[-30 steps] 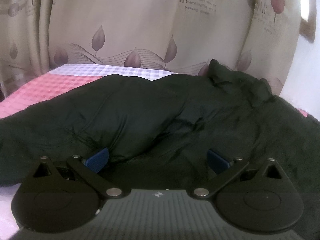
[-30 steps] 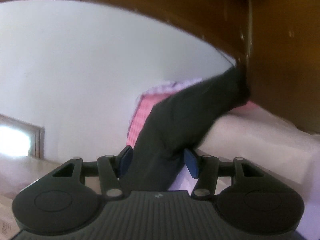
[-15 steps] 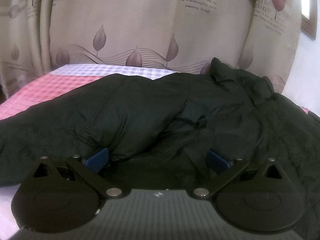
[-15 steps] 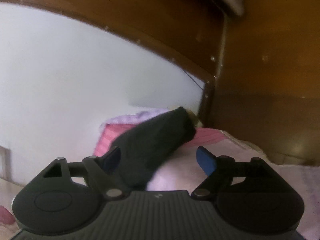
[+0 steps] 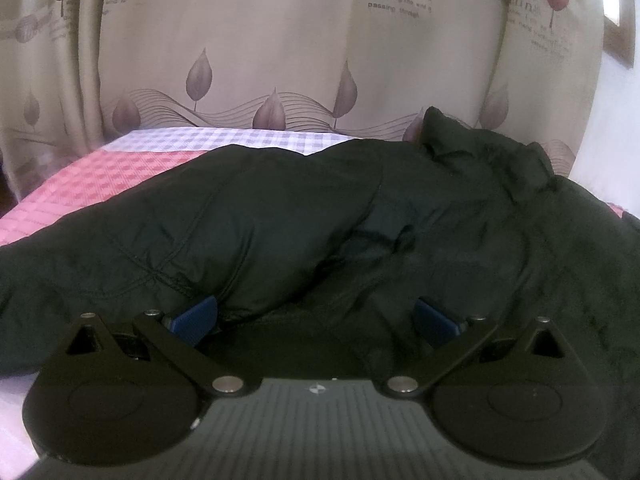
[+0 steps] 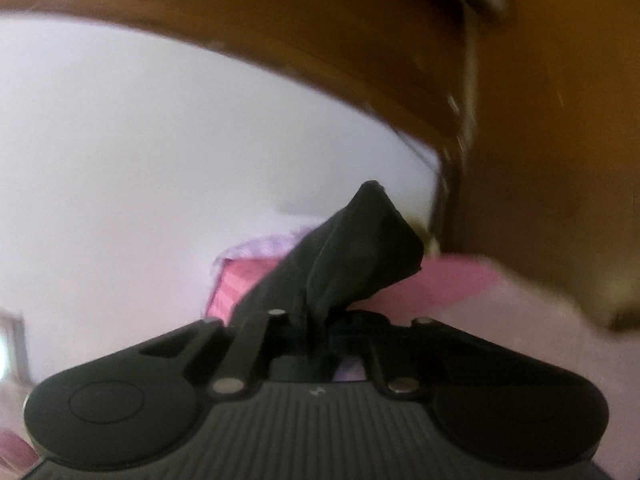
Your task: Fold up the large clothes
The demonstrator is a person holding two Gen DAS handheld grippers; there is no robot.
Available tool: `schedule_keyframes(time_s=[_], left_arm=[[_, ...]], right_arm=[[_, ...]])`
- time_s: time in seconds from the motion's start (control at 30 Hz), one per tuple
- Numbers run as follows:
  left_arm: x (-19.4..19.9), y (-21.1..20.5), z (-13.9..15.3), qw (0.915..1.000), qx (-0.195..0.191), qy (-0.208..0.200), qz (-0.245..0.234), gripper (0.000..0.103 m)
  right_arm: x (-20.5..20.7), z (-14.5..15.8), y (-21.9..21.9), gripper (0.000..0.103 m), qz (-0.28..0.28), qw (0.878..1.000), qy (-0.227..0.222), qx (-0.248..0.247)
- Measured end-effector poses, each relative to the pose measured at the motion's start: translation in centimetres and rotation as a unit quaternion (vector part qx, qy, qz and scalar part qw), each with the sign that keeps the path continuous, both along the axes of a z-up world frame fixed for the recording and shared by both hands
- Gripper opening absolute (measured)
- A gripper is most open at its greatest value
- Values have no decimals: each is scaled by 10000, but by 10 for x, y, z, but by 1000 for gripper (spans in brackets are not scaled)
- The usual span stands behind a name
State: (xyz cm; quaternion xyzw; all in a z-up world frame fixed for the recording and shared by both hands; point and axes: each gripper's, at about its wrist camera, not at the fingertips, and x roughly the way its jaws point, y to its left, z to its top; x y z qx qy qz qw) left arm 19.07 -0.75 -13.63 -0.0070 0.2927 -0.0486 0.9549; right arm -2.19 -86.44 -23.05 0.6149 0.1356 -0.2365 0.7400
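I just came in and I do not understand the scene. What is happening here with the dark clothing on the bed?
A person with a gripper in each hand is folding a dark jacket that lies spread over a pink and white checked bedcover. The right gripper is shut on a sleeve end and holds it raised off the bed. The left gripper is open, its blue pads low against the near part of the jacket, gripping nothing. The fold itself is not made yet.

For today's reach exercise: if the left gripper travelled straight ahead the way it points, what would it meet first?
The left gripper, open, would probably run first into the folded bulk of the dark jacket lying just ahead on the checked bedcover; the exact gap is unclear.
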Motion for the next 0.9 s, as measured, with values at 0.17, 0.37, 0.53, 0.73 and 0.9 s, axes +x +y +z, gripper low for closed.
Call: schedule_keyframes(time_s=[0.17, 0.37, 0.53, 0.73, 0.9], left_arm=[[-1, 4, 0, 9999, -156, -33, 7, 103], [-5, 14, 1, 9985, -533, -117, 64, 103], [-10, 28, 1, 9944, -1018, -198, 190, 103], [-12, 42, -1, 9873, -1546, -245, 279, 103], [-11, 47, -1, 9843, -1717, -267, 299, 103]], right_arm=[[14, 84, 25, 6, 530, 9887, -757, -1183], [70, 203, 115, 6, 1612, 9512, -1804, -1914], [140, 256, 251, 6, 2833, 9019, -2407, -2202], [211, 230, 431, 6, 4261, 8429, -2199, -2442], [238, 175, 550, 6, 4893, 7884, -1178, -3536]])
